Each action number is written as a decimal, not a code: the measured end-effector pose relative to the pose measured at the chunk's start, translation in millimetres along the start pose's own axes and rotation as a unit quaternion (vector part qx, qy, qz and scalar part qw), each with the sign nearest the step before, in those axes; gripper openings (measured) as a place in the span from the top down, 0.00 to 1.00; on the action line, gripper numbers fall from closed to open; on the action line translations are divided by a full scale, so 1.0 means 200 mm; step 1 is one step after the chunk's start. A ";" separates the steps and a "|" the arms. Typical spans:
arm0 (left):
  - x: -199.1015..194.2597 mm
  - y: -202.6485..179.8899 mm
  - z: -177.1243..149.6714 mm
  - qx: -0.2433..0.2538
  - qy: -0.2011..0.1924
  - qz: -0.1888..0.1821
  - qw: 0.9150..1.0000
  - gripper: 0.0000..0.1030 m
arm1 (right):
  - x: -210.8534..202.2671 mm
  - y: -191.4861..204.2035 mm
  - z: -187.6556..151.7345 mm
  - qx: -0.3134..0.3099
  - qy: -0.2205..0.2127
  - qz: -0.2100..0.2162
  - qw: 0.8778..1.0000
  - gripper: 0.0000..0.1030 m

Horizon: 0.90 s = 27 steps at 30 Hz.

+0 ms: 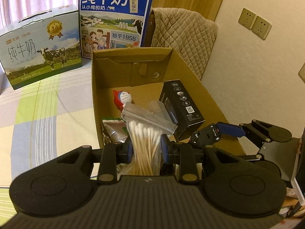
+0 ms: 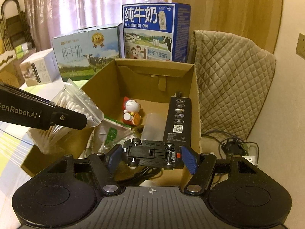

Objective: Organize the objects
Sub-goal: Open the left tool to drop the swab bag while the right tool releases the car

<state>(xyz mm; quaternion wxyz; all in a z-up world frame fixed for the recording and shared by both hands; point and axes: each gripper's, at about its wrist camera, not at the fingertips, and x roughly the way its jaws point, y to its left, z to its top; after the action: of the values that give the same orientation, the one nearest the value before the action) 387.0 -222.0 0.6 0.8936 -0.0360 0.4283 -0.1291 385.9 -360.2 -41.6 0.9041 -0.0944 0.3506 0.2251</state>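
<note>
Cardboard box (image 2: 196,103) holds figurine (image 2: 131,112); left tongs (image 1: 145,148) grip swab bag (image 1: 146,133), right tongs (image 2: 152,157) toy car (image 2: 150,153).

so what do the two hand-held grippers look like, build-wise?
Both match: the left hand-held gripper and the right hand-held gripper have matte black linkage arms with silver pivot screws, blue ribbed pads on the fingers and round black side housings. The left one's side carries white "GenRobot.AI" lettering.
</note>
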 end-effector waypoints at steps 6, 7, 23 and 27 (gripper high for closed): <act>0.05 0.00 0.02 -0.001 0.006 -0.003 1.000 0.76 | 0.05 -0.01 0.02 -0.010 0.006 0.002 1.000 0.37; 0.05 0.00 0.02 -0.001 0.006 -0.003 1.000 0.76 | 0.06 -0.01 0.02 -0.011 0.006 0.001 1.000 0.37; 0.11 0.01 0.04 -0.007 0.015 0.003 1.000 0.76 | 0.08 -0.02 0.03 -0.007 0.004 0.007 1.000 0.37; 0.12 0.01 0.05 -0.007 0.015 0.003 1.000 0.76 | 0.08 -0.02 0.03 -0.006 0.004 0.009 1.000 0.37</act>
<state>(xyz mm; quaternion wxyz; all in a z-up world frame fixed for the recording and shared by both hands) 408.9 -226.1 -11.6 0.8870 -0.0392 0.4432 -0.1235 402.2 -357.0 -47.5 0.9002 -0.0970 0.3535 0.2351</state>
